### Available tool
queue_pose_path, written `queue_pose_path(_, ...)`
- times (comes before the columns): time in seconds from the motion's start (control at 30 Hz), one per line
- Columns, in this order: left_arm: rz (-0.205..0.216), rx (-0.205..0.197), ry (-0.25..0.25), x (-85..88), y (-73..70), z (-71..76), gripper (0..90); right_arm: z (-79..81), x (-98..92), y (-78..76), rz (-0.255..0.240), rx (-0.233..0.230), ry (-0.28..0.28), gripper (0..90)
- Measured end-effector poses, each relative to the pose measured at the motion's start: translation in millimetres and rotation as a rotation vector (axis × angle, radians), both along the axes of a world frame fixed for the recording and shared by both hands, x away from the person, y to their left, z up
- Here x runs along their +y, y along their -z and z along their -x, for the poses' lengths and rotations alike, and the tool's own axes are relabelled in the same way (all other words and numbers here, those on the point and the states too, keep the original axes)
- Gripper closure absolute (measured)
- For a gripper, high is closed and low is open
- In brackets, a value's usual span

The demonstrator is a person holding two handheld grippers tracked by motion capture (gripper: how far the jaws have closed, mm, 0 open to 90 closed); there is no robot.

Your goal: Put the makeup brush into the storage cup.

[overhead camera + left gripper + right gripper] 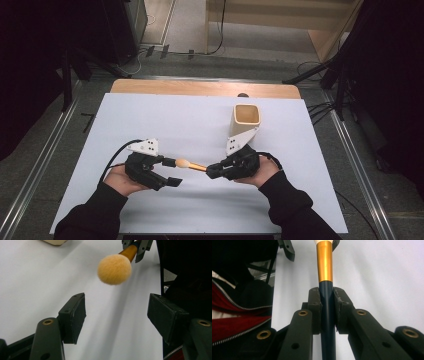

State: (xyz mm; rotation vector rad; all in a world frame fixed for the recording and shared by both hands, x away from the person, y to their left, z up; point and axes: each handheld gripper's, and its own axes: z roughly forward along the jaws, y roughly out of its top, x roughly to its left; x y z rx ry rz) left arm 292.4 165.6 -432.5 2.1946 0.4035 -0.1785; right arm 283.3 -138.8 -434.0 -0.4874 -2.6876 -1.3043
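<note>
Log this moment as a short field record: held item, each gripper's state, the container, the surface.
held item: makeup brush, fluffy head, gold ferrule, dark handle
right gripper: shut on the brush handle, brush pointing toward the left gripper
left gripper: open, jaws apart, brush head just ahead of them, not touching
container: cream square cup, upright, open top, behind the right gripper
surface: white table sheet
</note>
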Motion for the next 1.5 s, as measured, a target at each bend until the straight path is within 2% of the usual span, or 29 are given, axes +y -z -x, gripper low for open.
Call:
queue_pose_path(0.27,0.040,0.005,-0.012,-5.4,-0.3,2.2,33.2,3.6,-1.8,4.3,-0.090,0.006,0.062,78.9)
queue_pose_path(0.4,0.048,-0.009,-0.029,-6.8,-1.0,4.7,34.2,5.0,-1.3,7.7,-0.093,0.004,0.065,78.9)
queue_pose_path(0.47,0.061,-0.005,-0.028,-6.2,-2.8,4.9,34.1,5.2,-1.5,9.3,-0.098,0.010,0.069,78.9)
queue_pose_path(0.53,0.058,-0.017,-0.024,-4.7,-4.9,3.7,32.6,5.0,-1.5,9.5,-0.101,0.011,0.068,78.9)
queue_pose_path(0.6,0.060,0.004,-0.011,-2.6,-7.5,0.0,30.8,5.2,-1.9,8.8,-0.104,0.009,0.060,78.9)
queue_pose_path(0.63,0.062,0.003,-0.011,-2.6,-8.7,-0.9,29.6,5.2,-2.2,8.6,-0.110,0.010,0.062,78.9)
queue_pose_path(0.73,0.052,-0.025,-0.008,-3.8,-12.3,-1.1,29.6,5.4,-2.4,8.2,-0.117,0.005,0.061,78.9)
queue_pose_path(0.77,0.061,-0.036,-0.005,-3.5,-14.1,-1.7,29.6,5.6,-2.3,7.9,-0.118,0.006,0.062,78.9)
queue_pose_path(0.87,0.076,-0.028,0.000,-1.4,-18.8,-3.7,29.5,6.2,-3.0,7.8,-0.112,0.000,0.049,78.9)
queue_pose_path(1.03,0.047,-0.076,0.034,-3.3,-35.0,-5.9,29.1,6.3,-2.2,9.1,-0.097,0.008,0.039,78.9)
queue_pose_path(1.17,0.030,-0.073,0.064,-9.6,-45.2,-10.8,30.2,7.1,0.2,9.6,-0.090,0.010,0.038,78.9)
queue_pose_path(1.3,0.011,-0.089,0.091,-17.1,-48.6,-11.8,32.1,6.5,1.6,10.9,-0.081,0.012,0.026,78.9)
queue_pose_path(1.37,0.031,-0.095,0.068,-14.8,-47.5,-12.3,31.8,7.0,1.2,10.6,-0.083,0.010,0.030,78.9)
queue_pose_path(1.5,0.079,-0.053,0.021,-3.7,-35.5,-14.8,31.6,7.6,-3.1,8.0,-0.106,0.004,0.037,78.9)
